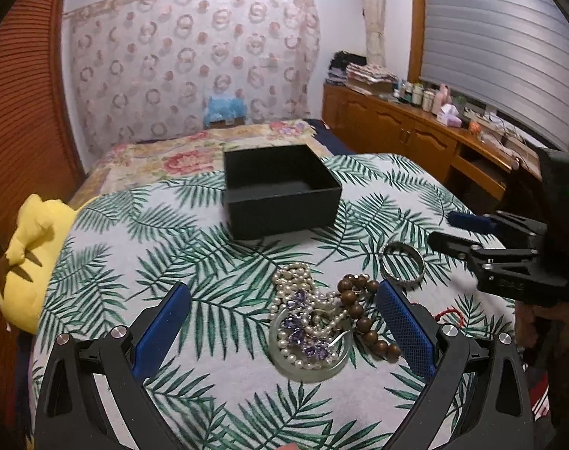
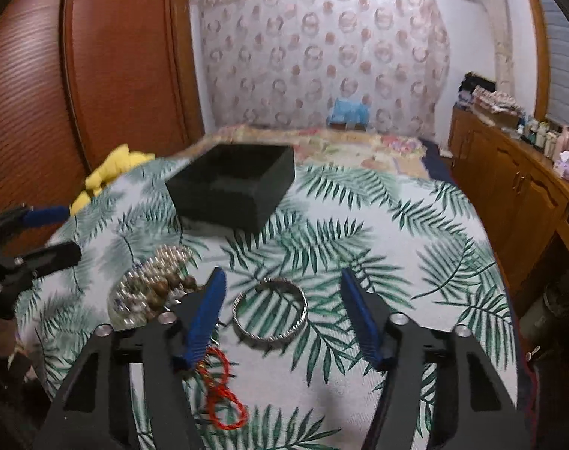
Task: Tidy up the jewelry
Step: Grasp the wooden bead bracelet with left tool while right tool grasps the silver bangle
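Left gripper [image 1: 284, 302]: fingers spread wide, empty, flanking a heap of white pearl strands [image 1: 303, 311], purple crystal pieces and brown wooden beads [image 1: 363, 318] on a pale glass bangle. Right gripper [image 2: 282, 292]: spread wide, empty, framing silver metal bangle [image 2: 270, 313]; red cord [image 2: 224, 393] beside it. Beyond, open black square box [image 1: 280, 189] on palm-leaf cloth [image 1: 141, 258].

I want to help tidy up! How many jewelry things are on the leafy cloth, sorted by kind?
Pearl strand: 1
Brown bead bracelet: 1
Silver bangle: 1
Pale jade-like bangle: 1
Purple crystal piece: 1
Red cord: 1
Total: 6, though the tangled pile may hide more. The black box looks empty.
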`<action>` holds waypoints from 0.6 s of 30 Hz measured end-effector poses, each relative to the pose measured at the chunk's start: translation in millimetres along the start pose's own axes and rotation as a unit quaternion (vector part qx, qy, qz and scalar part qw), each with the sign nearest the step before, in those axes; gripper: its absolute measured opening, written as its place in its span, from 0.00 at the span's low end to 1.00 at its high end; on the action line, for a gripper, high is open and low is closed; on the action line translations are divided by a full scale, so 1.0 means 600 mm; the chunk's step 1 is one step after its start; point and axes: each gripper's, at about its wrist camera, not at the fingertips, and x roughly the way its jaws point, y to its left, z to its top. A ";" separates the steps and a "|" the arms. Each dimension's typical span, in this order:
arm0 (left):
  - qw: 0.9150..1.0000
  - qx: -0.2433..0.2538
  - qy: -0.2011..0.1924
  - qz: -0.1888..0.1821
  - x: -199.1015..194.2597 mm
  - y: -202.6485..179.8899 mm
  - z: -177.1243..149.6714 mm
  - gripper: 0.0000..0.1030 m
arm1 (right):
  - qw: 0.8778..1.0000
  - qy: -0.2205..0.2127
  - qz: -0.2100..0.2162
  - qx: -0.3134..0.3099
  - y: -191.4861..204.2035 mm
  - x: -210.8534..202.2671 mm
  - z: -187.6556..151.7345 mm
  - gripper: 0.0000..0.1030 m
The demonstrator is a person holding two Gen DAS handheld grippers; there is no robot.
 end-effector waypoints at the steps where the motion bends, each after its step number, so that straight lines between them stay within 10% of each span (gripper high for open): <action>1: 1.000 0.004 0.006 -0.003 0.007 -0.002 0.000 0.93 | 1.000 0.010 0.003 -0.002 -0.002 0.009 -0.002 0.53; 9: 0.998 0.040 0.040 -0.030 0.051 -0.032 0.005 0.91 | 0.997 0.068 0.018 -0.024 -0.007 0.062 -0.007 0.33; 18: 0.991 0.076 0.086 -0.070 0.102 -0.067 0.023 0.50 | 0.995 0.090 0.012 -0.033 -0.012 0.083 -0.011 0.23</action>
